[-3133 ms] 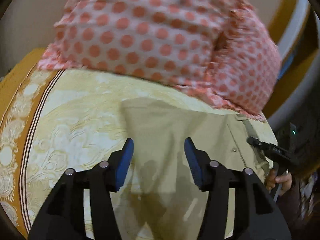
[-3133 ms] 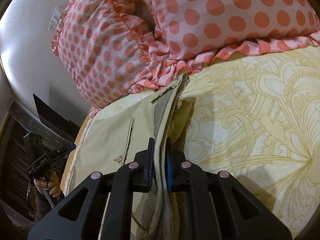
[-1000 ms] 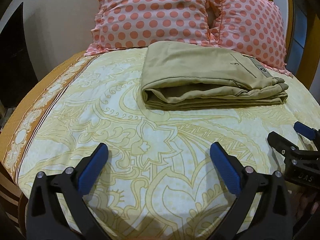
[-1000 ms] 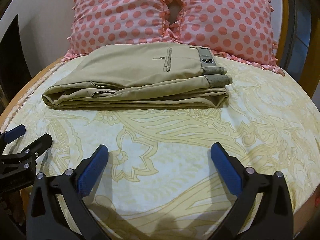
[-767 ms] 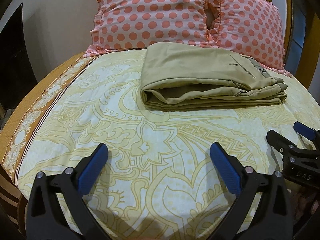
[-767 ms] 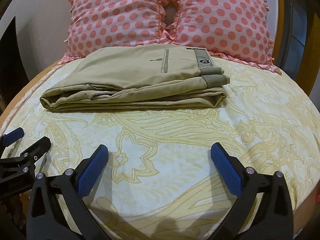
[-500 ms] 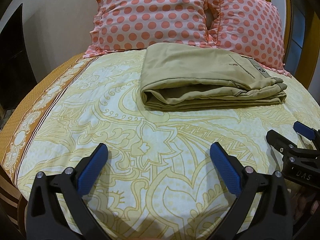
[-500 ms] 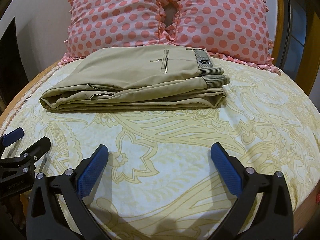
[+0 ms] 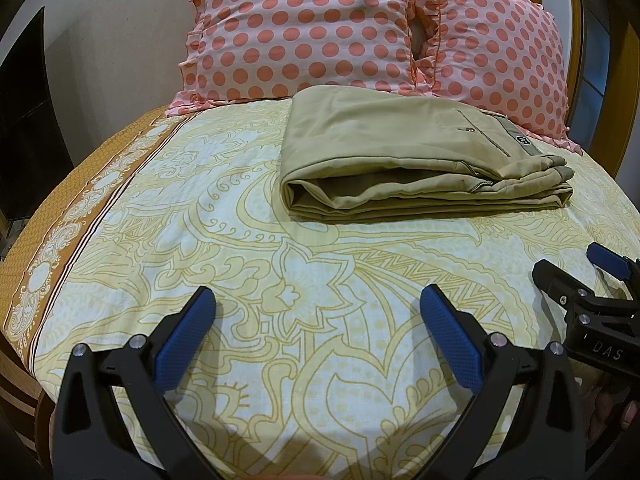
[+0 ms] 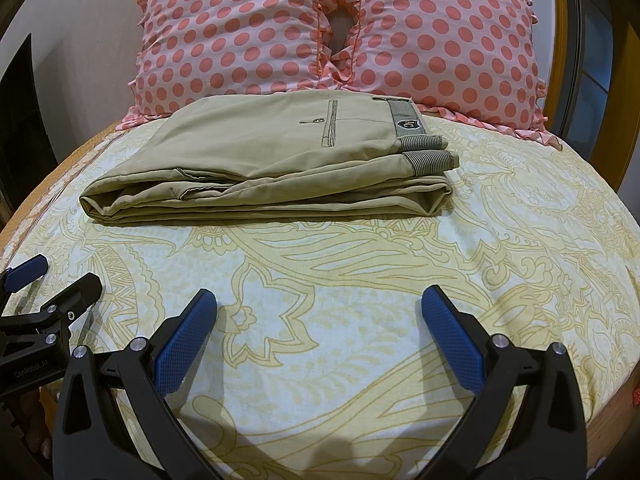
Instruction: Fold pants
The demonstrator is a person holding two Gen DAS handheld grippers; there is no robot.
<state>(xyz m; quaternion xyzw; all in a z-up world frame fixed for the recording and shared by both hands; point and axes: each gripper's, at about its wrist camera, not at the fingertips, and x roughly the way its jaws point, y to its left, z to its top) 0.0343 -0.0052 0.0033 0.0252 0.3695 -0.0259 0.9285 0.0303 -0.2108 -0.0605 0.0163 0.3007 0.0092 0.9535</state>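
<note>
Khaki pants (image 9: 404, 160) folded into a flat stack, lying on bed sheet (image 9: 224, 240) at far end, just in front of two pink dotted pillows (image 9: 304, 28), far edge touching pillow frills

Waistband with grey striped lining and small badge at right end of stack, back pocket slit with button facing up, folded layers showing along near edge

Left claw (image 9: 318, 322) low over sheet at near end, blue pads (image 9: 182, 342) spread wide, gripping nothing, well apart from pants, stack lying far and slightly right of it

Right claw (image 10: 320, 322) also low at near end, spread wide, holding nothing, pants straight ahead on far side and a bit left, well apart from fingertips

From left wrist view, right claw (image 9: 576, 268) seen at right edge beside sheet; from right wrist view, left claw (image 10: 52, 280) seen at left edge, both near side of bed, neither touching pants

Sheet yellow floral print with brown patterned border along left side; white wall (image 9: 132, 40) behind pillows, dark panel at far left, wooden frame at right
</note>
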